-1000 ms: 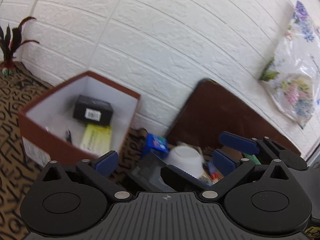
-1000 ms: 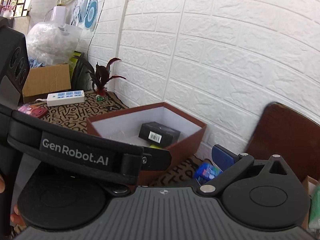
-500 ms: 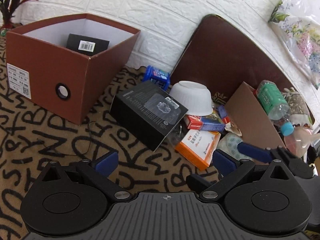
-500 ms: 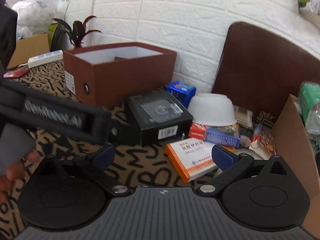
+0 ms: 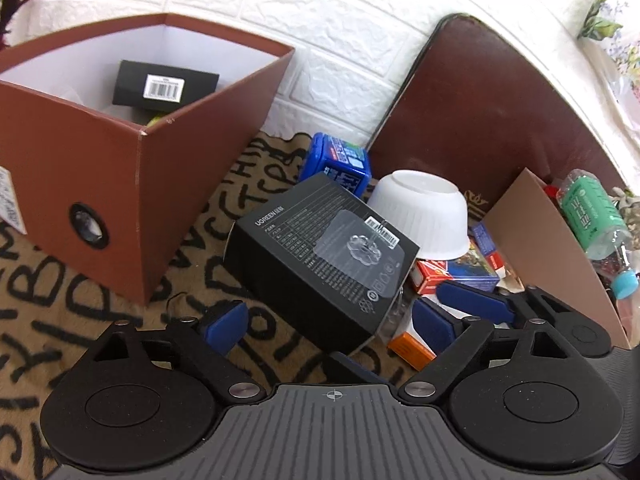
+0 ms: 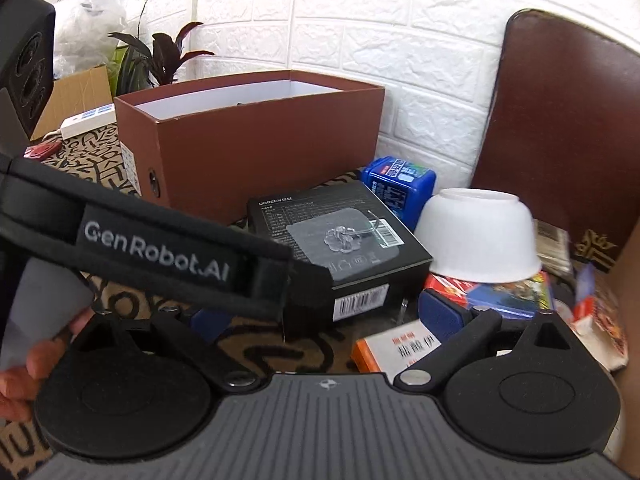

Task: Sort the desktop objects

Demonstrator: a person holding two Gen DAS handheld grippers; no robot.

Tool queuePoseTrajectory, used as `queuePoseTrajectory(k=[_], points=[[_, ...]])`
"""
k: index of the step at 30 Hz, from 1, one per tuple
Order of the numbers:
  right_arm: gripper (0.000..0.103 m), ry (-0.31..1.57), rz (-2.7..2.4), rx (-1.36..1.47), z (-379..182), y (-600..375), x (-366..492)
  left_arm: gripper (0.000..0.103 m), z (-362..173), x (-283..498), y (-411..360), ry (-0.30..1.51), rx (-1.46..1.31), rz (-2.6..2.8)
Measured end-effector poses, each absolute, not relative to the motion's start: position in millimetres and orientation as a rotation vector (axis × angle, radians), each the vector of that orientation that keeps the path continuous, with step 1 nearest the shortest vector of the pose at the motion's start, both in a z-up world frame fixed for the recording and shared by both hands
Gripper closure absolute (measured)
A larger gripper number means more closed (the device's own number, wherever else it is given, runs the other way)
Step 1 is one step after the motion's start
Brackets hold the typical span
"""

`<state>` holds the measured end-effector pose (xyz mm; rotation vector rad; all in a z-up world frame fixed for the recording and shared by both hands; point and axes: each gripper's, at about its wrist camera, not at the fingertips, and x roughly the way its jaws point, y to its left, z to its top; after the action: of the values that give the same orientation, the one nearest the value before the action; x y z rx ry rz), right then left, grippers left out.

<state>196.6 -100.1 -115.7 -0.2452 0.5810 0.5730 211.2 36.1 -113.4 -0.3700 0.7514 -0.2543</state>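
A black UGREEN box [image 5: 320, 256] lies on the patterned cloth, also in the right wrist view [image 6: 340, 248]. My left gripper [image 5: 328, 322] is open, its pads on either side of the box's near corner, not touching. My right gripper [image 6: 320, 316] is open just before the same box; the left gripper's strap [image 6: 152, 248] hides its left finger. A brown storage box [image 5: 120, 168] at left holds a black carton [image 5: 166, 86]. An upturned white bowl [image 5: 424, 216], a blue pack [image 5: 340, 164], a red-blue card box [image 5: 452, 274] and an orange-white box [image 6: 396, 346] lie around.
A brown leather board [image 5: 492, 112] leans on the white brick wall. A cardboard flap [image 5: 552, 256] at right fronts a green-labelled bottle [image 5: 592, 216]. In the right wrist view, a plant [image 6: 160, 60], a power strip [image 6: 86, 120] and a cardboard box [image 6: 76, 96] stand at the far left.
Both grippers have dropped from facing the wall and moved in close to the black UGREEN box. Both stay open.
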Motion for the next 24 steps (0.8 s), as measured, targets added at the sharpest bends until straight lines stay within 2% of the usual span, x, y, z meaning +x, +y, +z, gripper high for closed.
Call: queuePoseTrajectory(k=[6, 8, 10, 12, 14, 18, 19, 21, 24], points=[[0.008, 0.595, 0.573, -0.214, -125, -96, 215, 0.010, -122, 226, 41, 0.761, -0.390, -0.259], [0.012, 0.605, 0.575, -0.189, -127, -98, 220, 0.015, -125, 231, 42, 0.769, -0.405, -0.294], [0.021, 0.603, 0.582, -0.174, -129, -100, 221, 0.018, -126, 233, 41, 0.778, -0.405, -0.302], [0.048, 0.610, 0.610, -0.170, -129, -100, 220, 0.035, -127, 235, 38, 0.800, -0.393, -0.343], [0.053, 0.631, 0.643, -0.165, -130, -99, 219, 0.037, -127, 233, 31, 0.817, -0.371, -0.364], [0.053, 0.625, 0.631, -0.196, -131, -101, 213, 0.040, -124, 226, 26, 0.810, -0.335, -0.368], [0.048, 0.626, 0.617, -0.201, -131, -103, 211, 0.038, -122, 223, 29, 0.802, -0.344, -0.356], [0.024, 0.602, 0.586, -0.211, -129, -108, 207, 0.020, -116, 216, 34, 0.750, -0.348, -0.276], [0.014, 0.555, 0.568, -0.237, -120, -111, 209, 0.013, -109, 210, 41, 0.669, -0.318, -0.150]])
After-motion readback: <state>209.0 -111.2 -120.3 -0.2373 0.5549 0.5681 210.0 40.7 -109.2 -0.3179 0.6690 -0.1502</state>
